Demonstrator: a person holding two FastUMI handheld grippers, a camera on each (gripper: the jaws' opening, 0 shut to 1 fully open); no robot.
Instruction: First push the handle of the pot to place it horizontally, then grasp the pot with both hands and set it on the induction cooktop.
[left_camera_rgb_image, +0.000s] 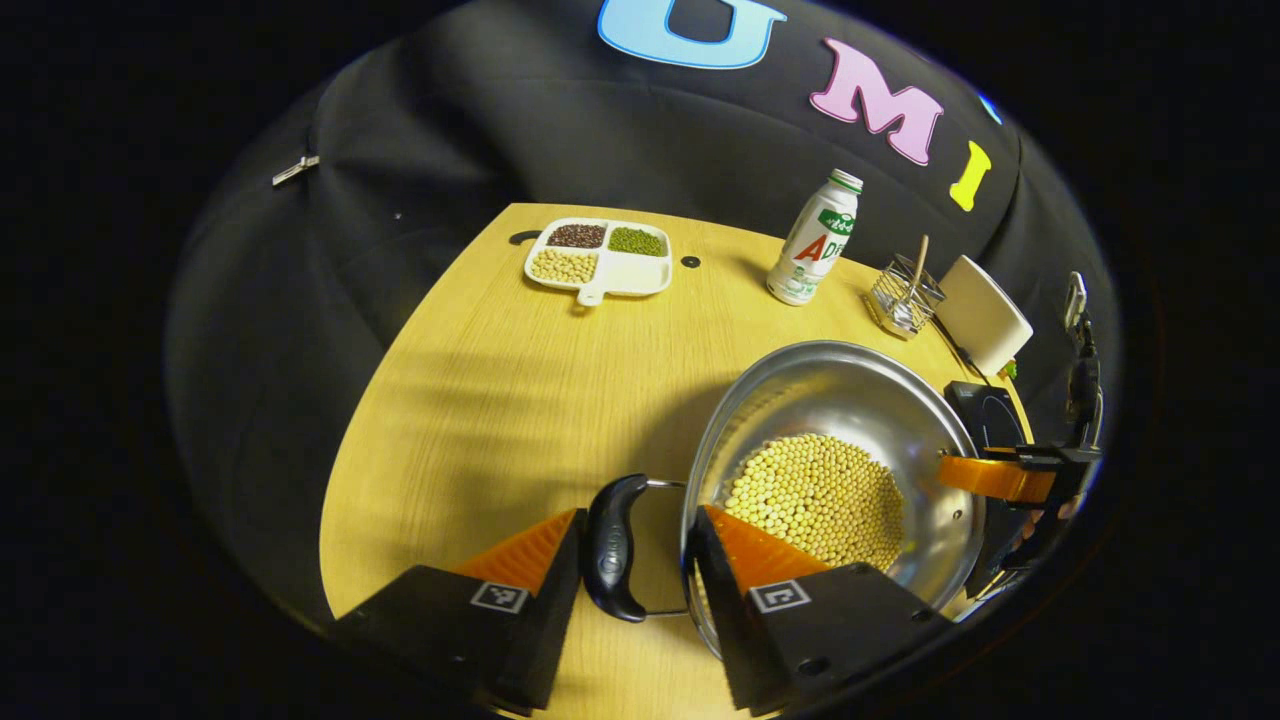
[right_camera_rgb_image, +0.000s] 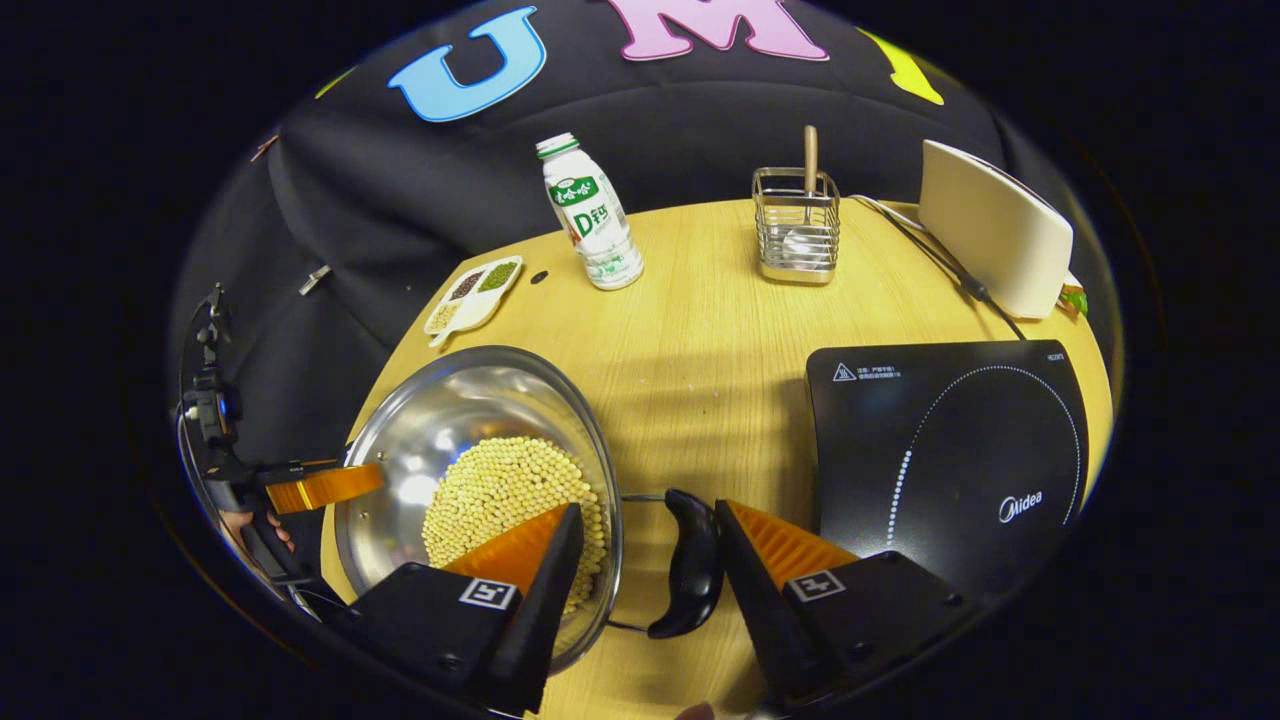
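Observation:
A steel pot (left_camera_rgb_image: 880, 400) (right_camera_rgb_image: 440, 420) holding yellow soybeans sits on the wooden table, left of the black induction cooktop (right_camera_rgb_image: 950, 450). Both black side handles lie horizontal. My left gripper (left_camera_rgb_image: 635, 520) is shut across one side. One finger is outside the handle (left_camera_rgb_image: 612, 548) and the other is inside the pot wall. My right gripper (right_camera_rgb_image: 648, 512) is shut the same way across the opposite handle (right_camera_rgb_image: 690, 565), nearest the cooktop. Each gripper also shows from the other's view, at the pot's far rim (left_camera_rgb_image: 1000, 478) (right_camera_rgb_image: 310, 488).
At the back of the table stand a divided dish of beans (left_camera_rgb_image: 600, 255) (right_camera_rgb_image: 472, 293), a white bottle (left_camera_rgb_image: 815, 240) (right_camera_rgb_image: 592, 215), a wire holder with a spoon (right_camera_rgb_image: 797, 225) and a white box (right_camera_rgb_image: 990, 240). A cable runs from the box toward the cooktop.

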